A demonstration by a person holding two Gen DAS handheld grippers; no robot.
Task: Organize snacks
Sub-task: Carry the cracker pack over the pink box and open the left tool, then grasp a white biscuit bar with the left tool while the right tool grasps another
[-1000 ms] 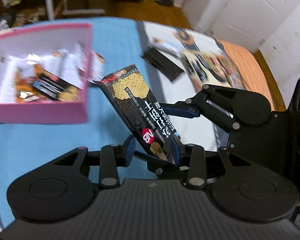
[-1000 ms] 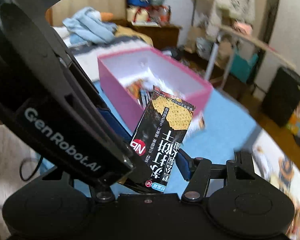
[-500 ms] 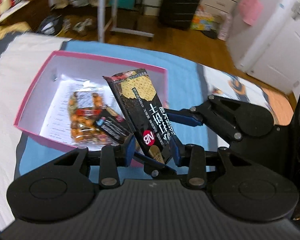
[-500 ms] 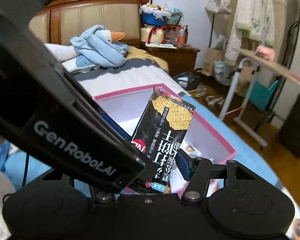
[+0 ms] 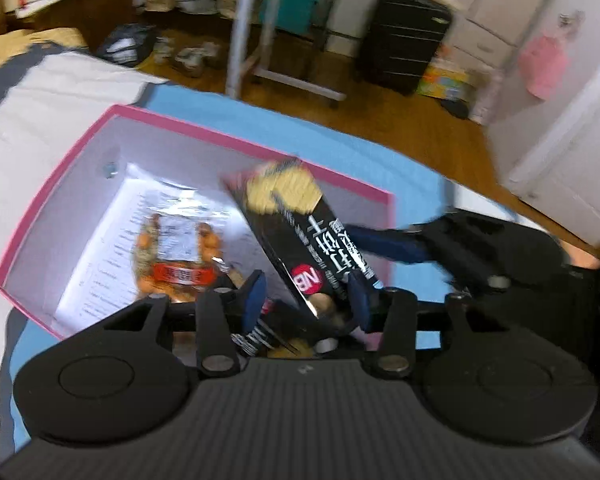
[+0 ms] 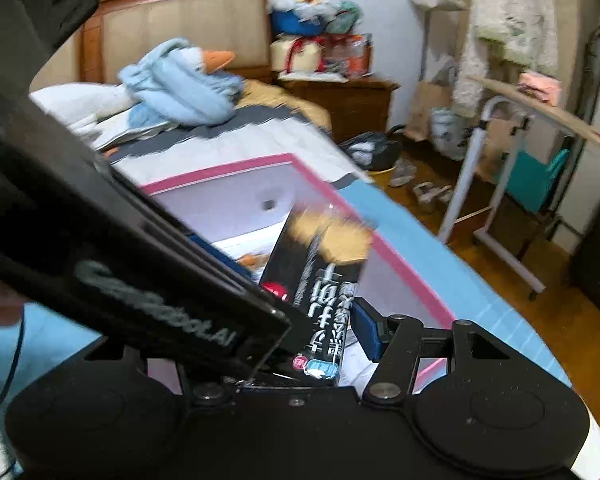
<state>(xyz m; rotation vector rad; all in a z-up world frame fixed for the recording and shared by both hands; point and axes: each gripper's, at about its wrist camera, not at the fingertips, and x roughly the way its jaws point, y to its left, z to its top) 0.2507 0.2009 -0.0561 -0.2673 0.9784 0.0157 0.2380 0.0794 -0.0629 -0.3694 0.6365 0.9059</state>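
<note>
Grippers meet over a pink box: the left gripper [image 5: 306, 300], angled down toward the box, has its blue-padded fingers spread wider than the glossy black cracker packet [image 5: 300, 236] standing tilted between them, while the right gripper [image 6: 324, 332] reaches in from the side, though whether its fingers pinch the packet cannot be told. Beyond, the pink cardboard box [image 5: 52, 196], white inside, sits on a blue cloth [image 5: 416, 184] and holds a crinkly clear bag of orange snacks [image 5: 172, 256] on printed paper.
</note>
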